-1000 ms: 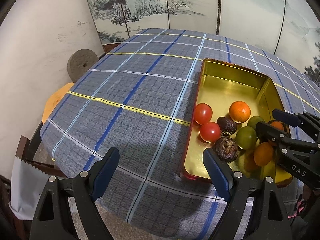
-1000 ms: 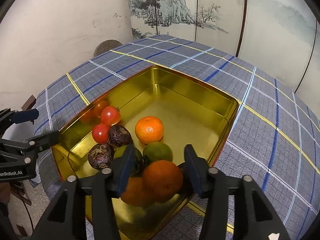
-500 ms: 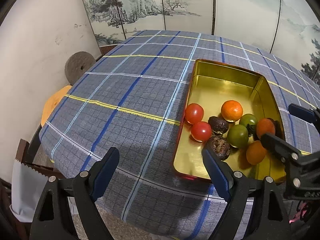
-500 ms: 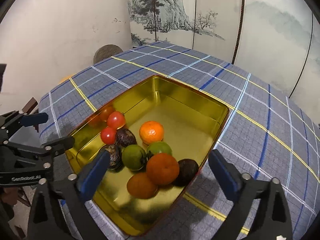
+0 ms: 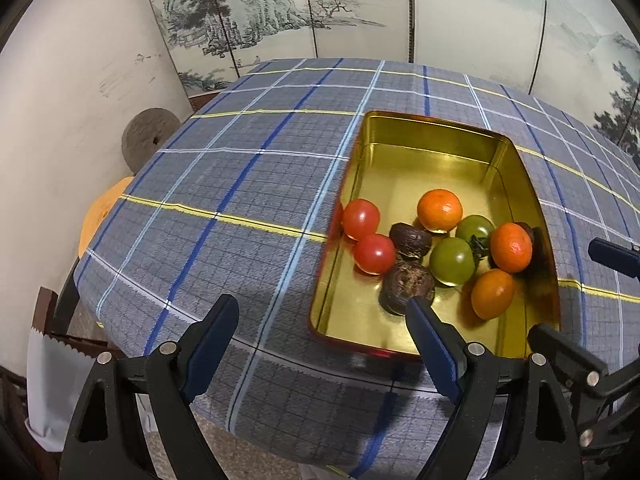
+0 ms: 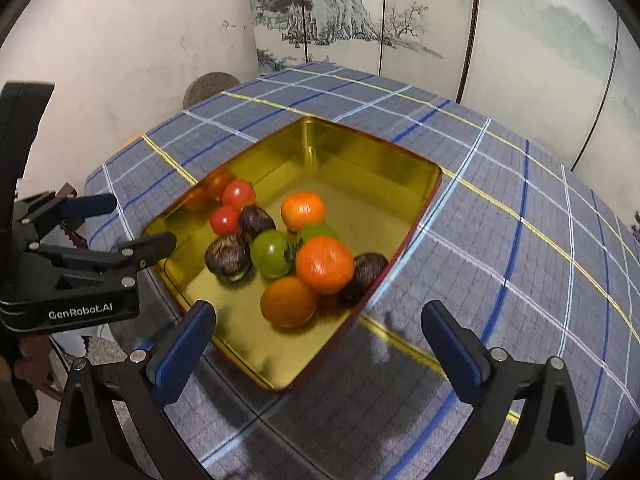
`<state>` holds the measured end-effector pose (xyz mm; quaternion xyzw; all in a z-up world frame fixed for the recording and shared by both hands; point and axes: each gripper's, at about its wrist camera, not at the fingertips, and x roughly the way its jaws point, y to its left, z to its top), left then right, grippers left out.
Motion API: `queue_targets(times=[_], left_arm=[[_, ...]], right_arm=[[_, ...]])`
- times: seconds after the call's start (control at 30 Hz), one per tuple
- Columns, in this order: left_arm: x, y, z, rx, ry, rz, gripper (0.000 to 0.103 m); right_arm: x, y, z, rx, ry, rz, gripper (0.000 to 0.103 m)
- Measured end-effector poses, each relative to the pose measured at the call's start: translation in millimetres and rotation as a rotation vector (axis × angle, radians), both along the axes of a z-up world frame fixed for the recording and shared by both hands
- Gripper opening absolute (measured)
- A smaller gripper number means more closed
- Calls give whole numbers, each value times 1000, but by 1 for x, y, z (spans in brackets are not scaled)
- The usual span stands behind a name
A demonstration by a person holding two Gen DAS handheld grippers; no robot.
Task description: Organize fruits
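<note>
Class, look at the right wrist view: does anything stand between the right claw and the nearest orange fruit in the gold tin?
Nothing visible does. The right claw hangs open and empty above the tin's near rim, with only bare tin floor before the nearest orange fruit.

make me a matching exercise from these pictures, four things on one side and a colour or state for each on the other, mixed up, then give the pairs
Things:
1. tin tray
2. right gripper
3. two small tomatoes at the tray's left wall
4. tablecloth

Colours or states:
A. red
B. grey-blue plaid with blue, white and yellow lines
C. jaws opening, nothing between them
D. gold inside, holding all the fruit

Pairs: 1-D, 2-C, 3-A, 4-B
</note>
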<state>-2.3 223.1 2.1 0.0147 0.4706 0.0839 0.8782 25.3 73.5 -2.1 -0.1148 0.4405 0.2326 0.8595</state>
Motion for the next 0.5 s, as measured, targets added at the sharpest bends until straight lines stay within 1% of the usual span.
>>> queue_targets(times=[0.27,0.5], left_arm=[[2,-8,-2,11,23,10,86],[2,-15,-1,14,28,-8,86]], right_arm=[[-6,-4,-10,-14,29,-6,102],[-7,-4,-13,-28,35,-5,102]])
